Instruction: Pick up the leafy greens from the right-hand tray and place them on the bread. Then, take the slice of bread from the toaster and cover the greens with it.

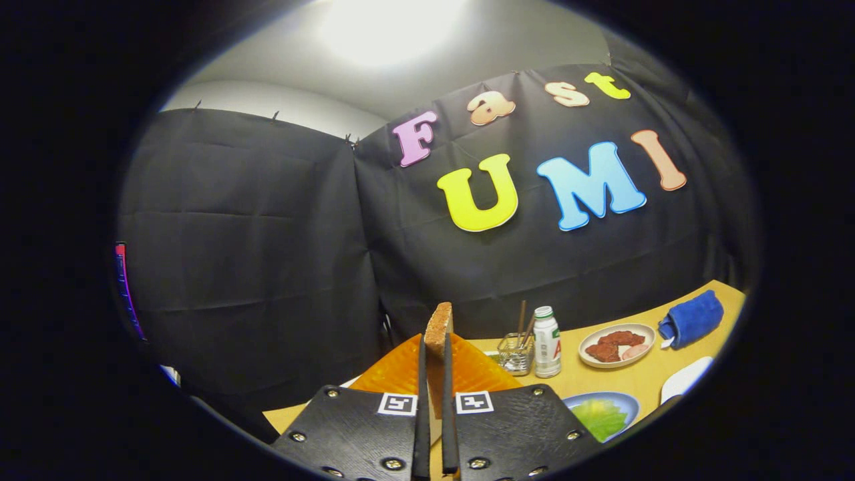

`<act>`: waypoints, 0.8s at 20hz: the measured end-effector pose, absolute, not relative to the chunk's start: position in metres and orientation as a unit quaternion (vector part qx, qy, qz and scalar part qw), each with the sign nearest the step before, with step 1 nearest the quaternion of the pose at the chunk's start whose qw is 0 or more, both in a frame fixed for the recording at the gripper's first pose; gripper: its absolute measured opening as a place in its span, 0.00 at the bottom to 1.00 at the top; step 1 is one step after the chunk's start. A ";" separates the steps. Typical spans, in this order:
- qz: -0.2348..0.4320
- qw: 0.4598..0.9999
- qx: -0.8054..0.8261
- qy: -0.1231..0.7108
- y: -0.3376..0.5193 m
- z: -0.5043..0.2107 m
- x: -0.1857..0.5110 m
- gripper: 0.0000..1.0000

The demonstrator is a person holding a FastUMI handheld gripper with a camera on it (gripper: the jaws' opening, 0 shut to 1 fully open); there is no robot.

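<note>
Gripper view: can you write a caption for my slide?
Black tongs shut on a brown bread slice, above an orange mat and blue plate of greens.

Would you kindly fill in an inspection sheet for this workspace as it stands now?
Surface: wooden table, seen at a tilt beyond the fingers.
Job's things: slice of bread stands on edge between the fingers; leafy greens lie on a blue plate beside the gripper; an orange thing sits behind the bread, its nature unclear.
Clutter: bottle, wire holder with sticks, plate of meat, blue towel, edge of a white dish.
Grippers: hand-held gripper shut on the bread, both fingers pressing its faces.
Cables: nothing seen.
Surroundings: black cloth wall, pale ceiling with a bright light.
</note>
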State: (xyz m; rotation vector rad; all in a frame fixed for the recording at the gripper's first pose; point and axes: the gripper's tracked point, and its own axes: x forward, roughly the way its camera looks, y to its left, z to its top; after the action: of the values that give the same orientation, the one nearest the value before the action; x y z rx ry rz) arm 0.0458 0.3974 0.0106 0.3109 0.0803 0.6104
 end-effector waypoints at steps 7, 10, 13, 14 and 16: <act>0.230 0.968 0.048 0.082 0.322 -0.059 0.069 0.07; 0.209 0.972 0.013 0.104 0.295 -0.088 0.074 0.07; 0.184 0.976 -0.025 0.112 0.272 -0.108 0.081 0.07; 0.177 0.977 -0.036 0.111 0.266 -0.112 0.083 0.07; 0.168 0.978 -0.055 0.109 0.260 -0.122 0.089 0.07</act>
State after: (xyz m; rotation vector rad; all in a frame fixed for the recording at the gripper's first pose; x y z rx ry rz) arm 0.0886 0.2602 -0.1217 -0.1100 0.2194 0.3388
